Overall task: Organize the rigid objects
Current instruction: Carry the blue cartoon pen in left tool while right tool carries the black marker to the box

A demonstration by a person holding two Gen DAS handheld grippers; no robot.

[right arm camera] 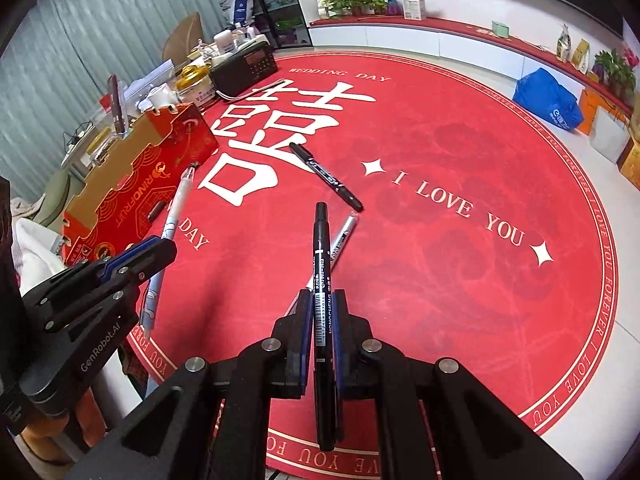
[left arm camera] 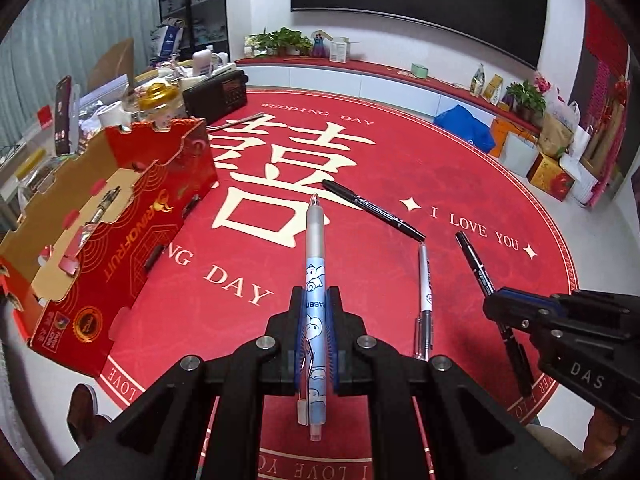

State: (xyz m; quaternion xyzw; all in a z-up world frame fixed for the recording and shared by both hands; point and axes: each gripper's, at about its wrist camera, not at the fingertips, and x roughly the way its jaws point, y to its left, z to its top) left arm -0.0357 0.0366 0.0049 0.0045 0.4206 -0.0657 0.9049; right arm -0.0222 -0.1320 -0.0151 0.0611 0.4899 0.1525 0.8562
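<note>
1. At the bottom centre of the left wrist view, the left claw (left arm camera: pixel 316 312) is clamped tight on a blue pen (left arm camera: pixel 315 280) printed with cartoon rabbits, its tip pointing up the frame; only this view looks into the red box (left arm camera: pixel 132 216) at mid-left, where one pen (left arm camera: pixel 100 208) lies on the brown floor.
2. Bottom centre of the right wrist view, the right claw (right arm camera: pixel 323 312) is closed on a black marker (right arm camera: pixel 322 280); here the box interior is hidden.
3. Both views show a second black marker (left arm camera: pixel 372 210) and a silver pen (left arm camera: pixel 425 300) lying loose on the red round mat (left arm camera: pixel 400 152).
4. Readable writing: "RINOFRUIT" on the box, "WEDDING DAY" and "I LOVE YOU" on the mat, "GenRobot.AI" on the left claw's body in the right view.
</note>
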